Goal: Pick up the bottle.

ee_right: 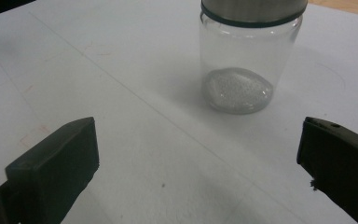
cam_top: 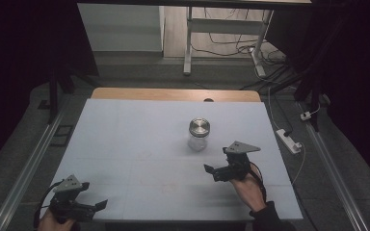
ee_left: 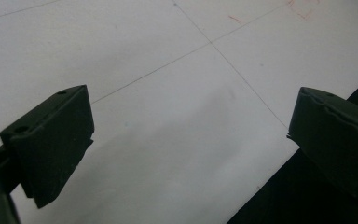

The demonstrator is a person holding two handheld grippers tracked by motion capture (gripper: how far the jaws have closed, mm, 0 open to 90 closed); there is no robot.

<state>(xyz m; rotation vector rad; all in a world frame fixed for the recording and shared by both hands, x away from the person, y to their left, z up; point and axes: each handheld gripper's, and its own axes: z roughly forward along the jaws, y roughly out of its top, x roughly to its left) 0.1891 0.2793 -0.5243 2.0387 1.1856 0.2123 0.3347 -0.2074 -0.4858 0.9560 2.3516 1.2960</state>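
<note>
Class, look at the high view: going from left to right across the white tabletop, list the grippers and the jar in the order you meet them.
left gripper → glass jar with a metal lid → right gripper

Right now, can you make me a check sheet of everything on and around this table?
Surface: white table, thin lines and faint red marks, bare wood strip at the far edge.
Job's things: glass jar with a metal lid, upright, a little grey stuff at the bottom.
Clutter: nothing seen.
Grippers: right gripper open, pointed toward the jar, not touching it; left gripper open near the front edge.
Cables: one trails from each gripper; power strip and loose wires on the floor.
Surroundings: dark curtains, grey floor, white desk frame behind.
</note>
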